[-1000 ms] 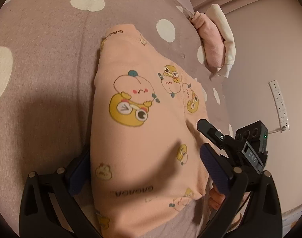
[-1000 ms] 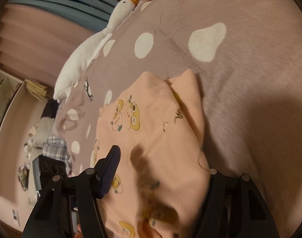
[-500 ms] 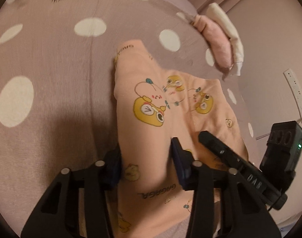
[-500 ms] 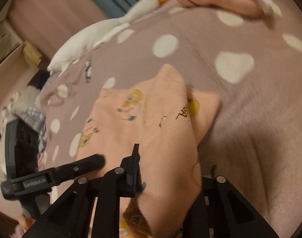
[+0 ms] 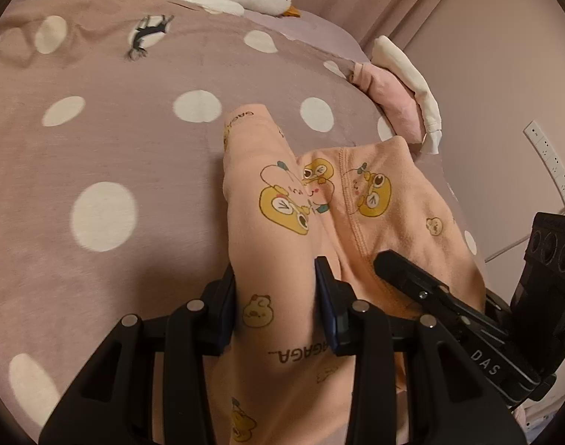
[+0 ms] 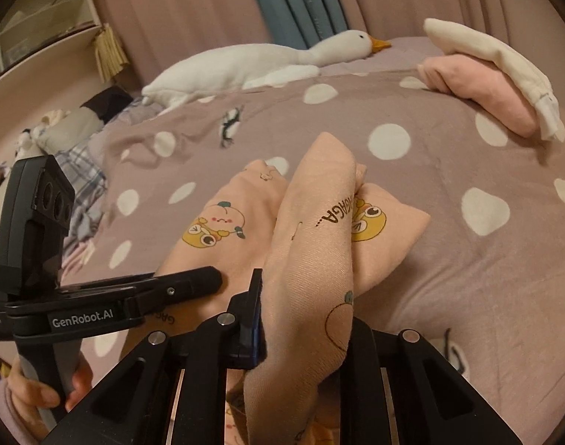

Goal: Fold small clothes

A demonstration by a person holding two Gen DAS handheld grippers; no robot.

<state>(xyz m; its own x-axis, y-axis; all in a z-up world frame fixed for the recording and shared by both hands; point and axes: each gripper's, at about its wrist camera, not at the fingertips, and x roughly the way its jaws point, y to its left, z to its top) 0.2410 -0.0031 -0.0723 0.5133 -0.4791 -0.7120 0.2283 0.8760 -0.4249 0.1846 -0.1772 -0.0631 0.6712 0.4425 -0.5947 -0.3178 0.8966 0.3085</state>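
A small peach garment [image 5: 375,193] printed with yellow cartoon ducks lies on the dotted mauve bedspread [image 5: 97,129]. My left gripper [image 5: 276,293] is shut on a bunched ridge of its near left part, with the blue pads pressing from both sides. In the right wrist view the same garment [image 6: 215,230] rises in a tall fold. My right gripper [image 6: 304,319] is shut on that fold, and the cloth hides its right finger. The near edge is lifted off the bed, while the far end still rests on it. The two grippers are close side by side.
A white goose plush [image 6: 245,63] lies along the far side of the bed. A stack of folded pink and white clothes [image 6: 486,85] sits at the far right. A hand [image 6: 41,389] holds the left gripper's handle. A power strip [image 5: 549,163] hangs on the right wall.
Both grippers went from open around the garment's near edge to shut on it. They then rose, pulling the cloth up into ridges.
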